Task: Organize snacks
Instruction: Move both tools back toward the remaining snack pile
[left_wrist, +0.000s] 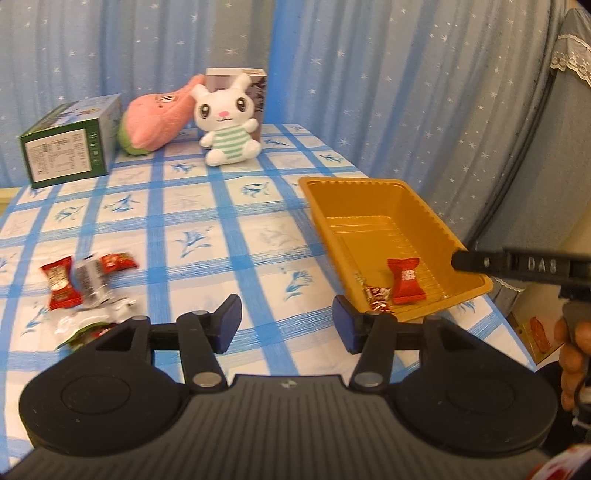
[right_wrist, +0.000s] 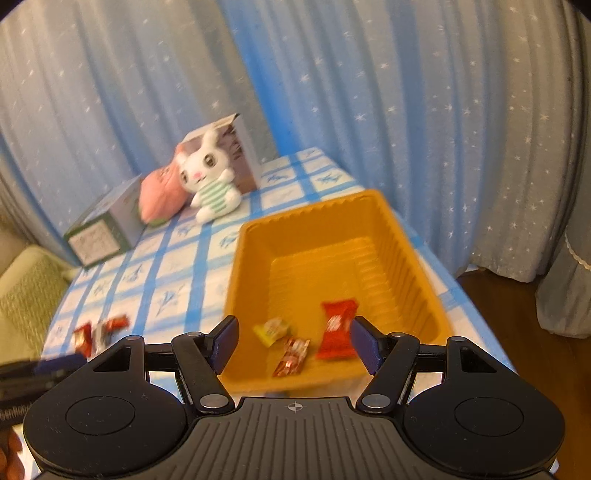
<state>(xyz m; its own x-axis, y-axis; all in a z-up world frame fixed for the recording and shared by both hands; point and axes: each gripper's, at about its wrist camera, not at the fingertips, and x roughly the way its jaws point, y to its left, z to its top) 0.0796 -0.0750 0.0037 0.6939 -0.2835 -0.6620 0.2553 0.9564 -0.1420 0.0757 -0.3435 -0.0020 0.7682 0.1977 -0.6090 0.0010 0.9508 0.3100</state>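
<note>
the left hand-held gripper (left_wrist: 286, 323) stands partly open with nothing between its blue pads, over bare checked cloth on the tabletop (left_wrist: 221, 229). just to its left lies a loose heap of wrapped snacks (left_wrist: 86, 284), red, silver and clear wrappers touching one another. to its right sits the gold tray (left_wrist: 369, 206), near the tabletop's right edge, with a red sweet (left_wrist: 405, 280) and a small patterned sweet (left_wrist: 376, 297) in its near end.

the right hand-held gripper (right_wrist: 293, 341) is open wider and also empty, held above the near end of the tray (right_wrist: 306, 229). below and between its pads, on the tray floor, lie a yellow sweet (right_wrist: 271, 330), a patterned sweet (right_wrist: 291, 356) and a red sweet (right_wrist: 338, 328), apart from each other. its tip shows in the left view over the tray's right rim, with part of a hand (left_wrist: 574, 354) behind it.

at the far side stand a green box (left_wrist: 70, 146), a pink plush (left_wrist: 159, 118) and a white rabbit toy (left_wrist: 227, 120) leaning against a carton (left_wrist: 258, 79), before a blue starred curtain (left_wrist: 369, 74).
</note>
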